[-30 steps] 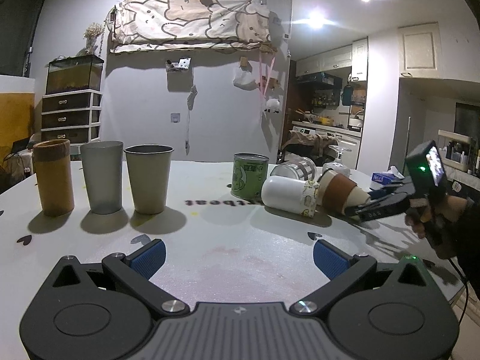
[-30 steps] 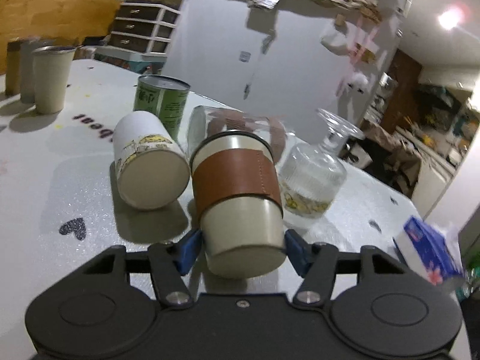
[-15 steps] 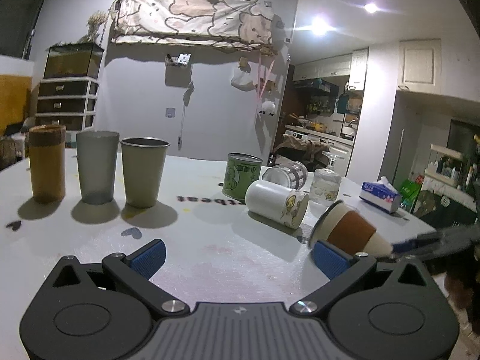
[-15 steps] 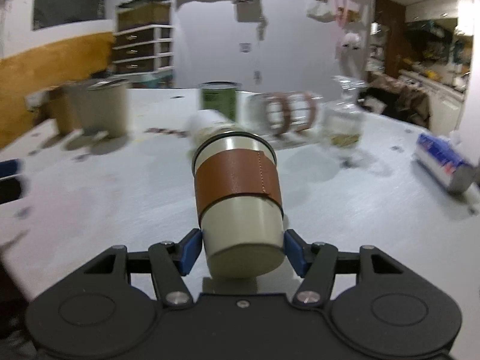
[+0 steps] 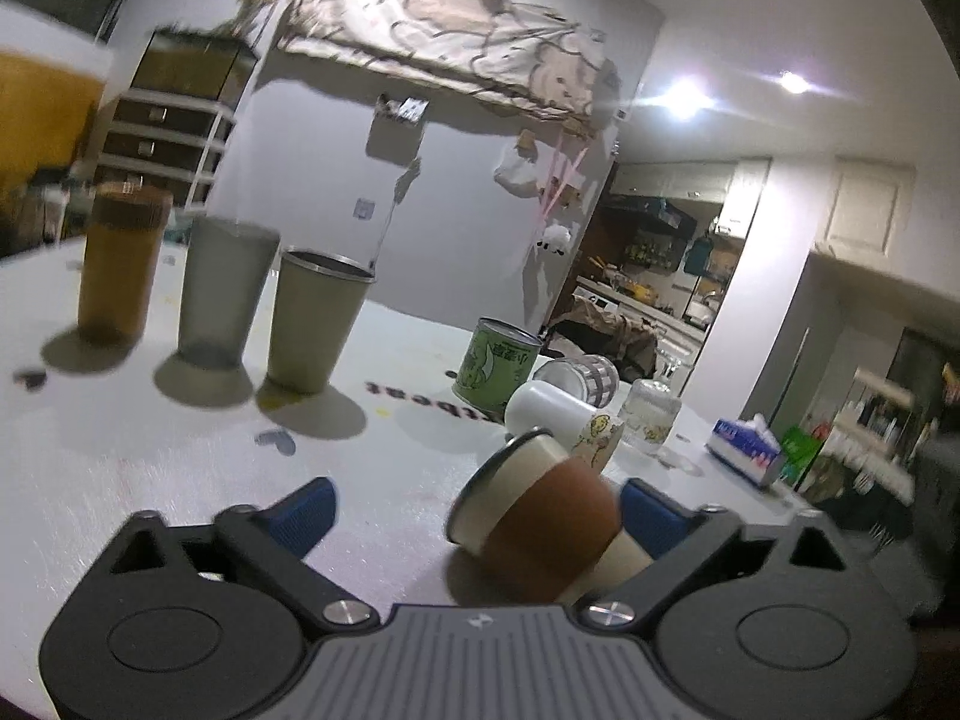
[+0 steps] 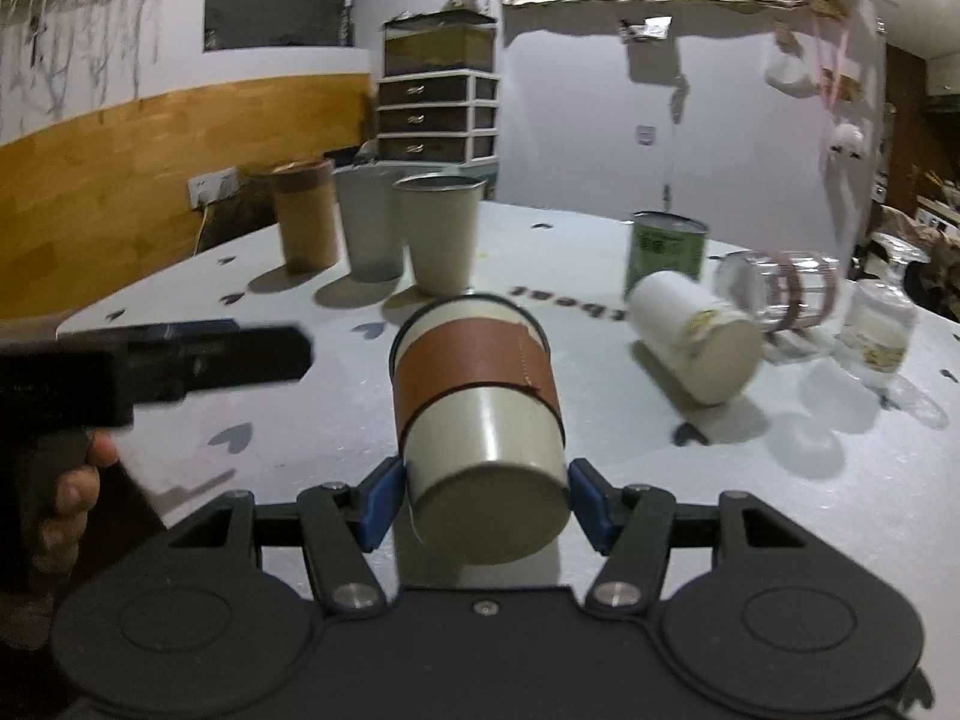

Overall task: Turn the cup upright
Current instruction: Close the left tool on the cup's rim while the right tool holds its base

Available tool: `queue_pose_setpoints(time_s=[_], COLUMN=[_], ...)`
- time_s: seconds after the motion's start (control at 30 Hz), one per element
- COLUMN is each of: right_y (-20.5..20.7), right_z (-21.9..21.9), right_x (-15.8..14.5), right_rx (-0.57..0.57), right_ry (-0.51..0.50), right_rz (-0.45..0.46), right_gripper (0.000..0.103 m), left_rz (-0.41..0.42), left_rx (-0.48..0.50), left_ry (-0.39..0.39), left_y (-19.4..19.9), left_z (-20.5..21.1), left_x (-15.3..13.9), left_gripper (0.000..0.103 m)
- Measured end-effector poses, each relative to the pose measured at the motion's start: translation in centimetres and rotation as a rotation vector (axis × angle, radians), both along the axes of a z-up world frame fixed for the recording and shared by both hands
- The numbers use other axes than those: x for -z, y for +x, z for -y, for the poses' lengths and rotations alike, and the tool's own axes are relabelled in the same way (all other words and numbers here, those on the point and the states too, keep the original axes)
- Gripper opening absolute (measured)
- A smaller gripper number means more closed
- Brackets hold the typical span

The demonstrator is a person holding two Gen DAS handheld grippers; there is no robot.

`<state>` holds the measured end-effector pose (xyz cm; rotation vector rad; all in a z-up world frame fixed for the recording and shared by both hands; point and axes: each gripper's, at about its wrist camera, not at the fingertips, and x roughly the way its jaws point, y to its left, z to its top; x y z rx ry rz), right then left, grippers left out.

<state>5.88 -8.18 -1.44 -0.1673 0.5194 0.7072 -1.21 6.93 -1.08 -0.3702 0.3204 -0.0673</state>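
The right gripper clamps the base of the sleeved cup, held tipped above the table near the white cup; it seems light, rigid, smooth, while the left gripper gapes empty.

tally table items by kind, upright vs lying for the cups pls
Upright cups: 3 — brown cup, grey cup, steel cup
Lying cups: 3 — sleeved cup held in right gripper, white cup, clear glass
Green can: 1
Inverted stemmed glass: 1
Tissue box: 1
Total: 9
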Motion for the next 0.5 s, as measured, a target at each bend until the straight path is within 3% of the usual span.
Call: queue_pose_setpoints(time_s=[0.07, 0.27, 0.4, 0.5], right_y=[0.1, -0.8, -0.7, -0.9], right_z=[-0.7, -1.2, -1.1, -1.1], right_x=[0.8, 1.1, 1.1, 1.3], right_rx=[-0.005, -0.004, -0.001, -0.001], right_ry=[-0.015, -0.025, -0.013, -0.008], right_rz=[-0.023, 0.025, 0.019, 0.025], right_gripper=[0.061, 0.061, 0.061, 0.060], left_rz=[-0.023, -0.134, -0.187, -0.179], left_rx=[0.016, 0.119, 0.141, 0.151], left_ry=[-0.075, -0.374, -0.490, -0.528], left_y=[0.6, 3.3, 5.1, 6.0], left_z=[-0.6, -1.8, -1.7, -1.5], left_x=[0.3, 2.3, 3.7, 4.1], left_gripper=[0.090, 0.086, 0.086, 0.090])
